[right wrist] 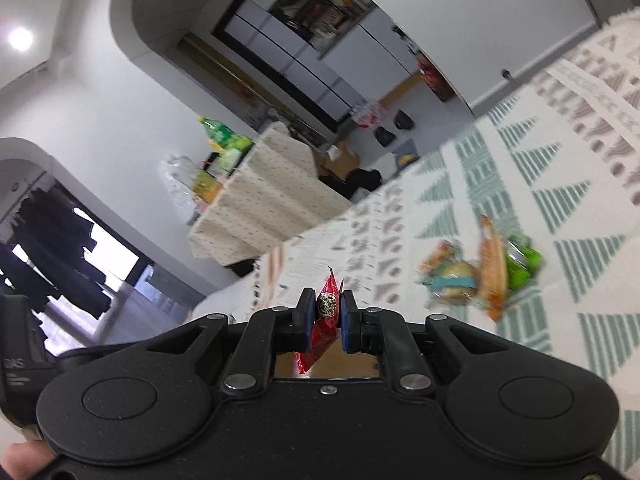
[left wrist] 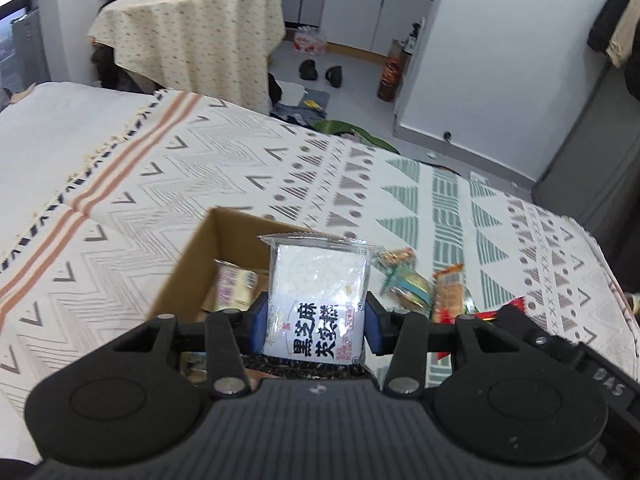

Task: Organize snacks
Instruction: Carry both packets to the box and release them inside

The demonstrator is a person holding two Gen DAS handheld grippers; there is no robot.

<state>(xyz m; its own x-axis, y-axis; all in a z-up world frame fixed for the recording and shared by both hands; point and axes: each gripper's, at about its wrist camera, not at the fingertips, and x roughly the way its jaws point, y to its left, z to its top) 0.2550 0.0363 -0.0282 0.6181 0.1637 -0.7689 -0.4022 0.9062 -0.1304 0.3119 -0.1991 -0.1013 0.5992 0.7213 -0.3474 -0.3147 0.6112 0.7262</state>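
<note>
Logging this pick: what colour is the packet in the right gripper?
Red foil packet with a round dark-and-gold emblem, clearest in the right wrist view.

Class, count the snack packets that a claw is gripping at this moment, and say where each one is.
2. The white packet is in the left claw, over the cardboard box. The red packet is in the right claw. Loose snacks lie on the cloth.

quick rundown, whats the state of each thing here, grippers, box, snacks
left gripper: shut on white snack packet, held upright
right gripper: shut on red snack packet
cardboard box: open, a packet inside
loose snacks: lying on patterned cloth outside the box
</note>
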